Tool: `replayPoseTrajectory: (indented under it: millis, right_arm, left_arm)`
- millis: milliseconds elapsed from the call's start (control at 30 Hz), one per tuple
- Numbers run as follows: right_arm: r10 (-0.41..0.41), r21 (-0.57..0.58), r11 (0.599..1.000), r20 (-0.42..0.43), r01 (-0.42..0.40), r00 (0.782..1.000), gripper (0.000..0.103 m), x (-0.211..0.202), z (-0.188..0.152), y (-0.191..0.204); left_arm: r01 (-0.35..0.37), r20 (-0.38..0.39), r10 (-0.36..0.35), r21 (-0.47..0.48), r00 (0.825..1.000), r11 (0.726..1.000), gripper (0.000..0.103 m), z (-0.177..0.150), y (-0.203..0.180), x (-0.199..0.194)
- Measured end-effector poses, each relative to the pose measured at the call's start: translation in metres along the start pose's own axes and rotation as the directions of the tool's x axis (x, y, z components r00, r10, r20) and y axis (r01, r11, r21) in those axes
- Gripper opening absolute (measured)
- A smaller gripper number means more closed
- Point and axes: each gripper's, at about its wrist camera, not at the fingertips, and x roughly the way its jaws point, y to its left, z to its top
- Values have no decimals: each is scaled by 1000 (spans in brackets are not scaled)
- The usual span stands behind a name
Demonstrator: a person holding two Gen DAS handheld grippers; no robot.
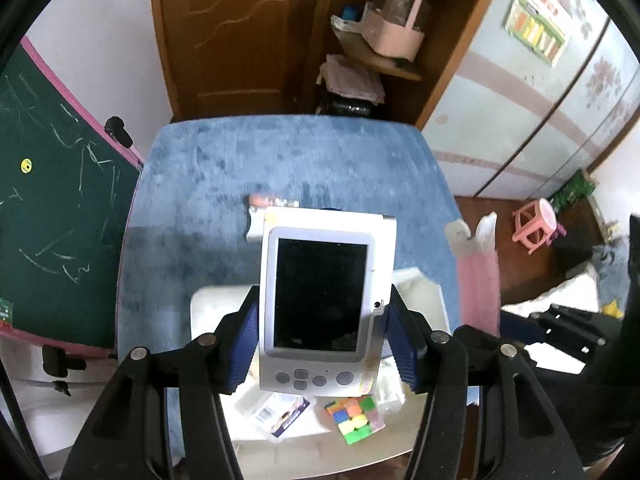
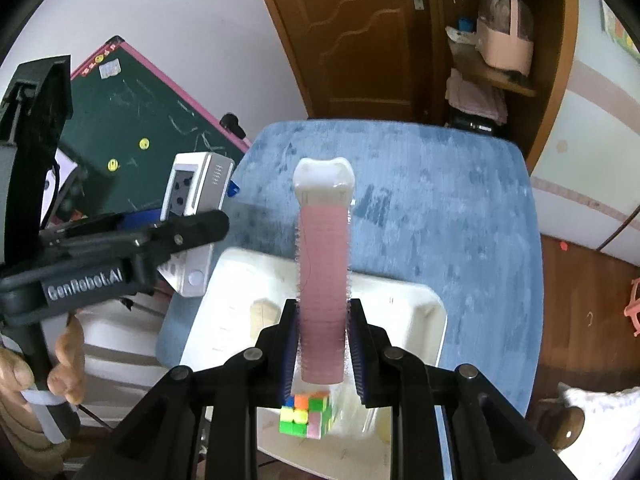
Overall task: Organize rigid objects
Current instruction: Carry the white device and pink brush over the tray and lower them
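Both loads up over the white bin [image 2: 434, 312]: left gripper [image 1: 322, 344] clamping the tablet toy [image 1: 320, 300], right gripper [image 2: 322, 354] squeezing the pink brush [image 2: 323, 280]; next, lower them in beside the cube [image 2: 306, 414]

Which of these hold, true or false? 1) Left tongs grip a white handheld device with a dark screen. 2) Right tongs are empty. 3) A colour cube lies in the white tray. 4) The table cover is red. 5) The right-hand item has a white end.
1) True: the left tongs clamp the white handheld device by its sides.
2) False: the right tongs are shut on a pink bristled brush.
3) True: the colour cube sits in the white tray.
4) False: the table cover is blue.
5) True: the brush's far end is white.
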Motion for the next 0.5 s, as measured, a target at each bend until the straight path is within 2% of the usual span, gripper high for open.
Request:
replayPoseTrajectory:
  millis: [133, 267, 500]
  right_arm:
    - [-8, 18, 1000, -26, 8, 1000, 24, 7, -21, -5]
    - [-29, 42, 999, -82, 32, 996, 24, 26, -43, -12]
    - [-66, 61, 995, -206, 80, 976, 24, 75, -76, -25]
  left_arm:
    - [-6, -37, 6, -10, 999, 1000, 61, -21, 0, 17]
    - [-44, -77, 42, -19, 996, 999, 61, -43, 5, 39]
    - [-115, -141, 107, -51, 984, 992, 61, -68, 31, 72]
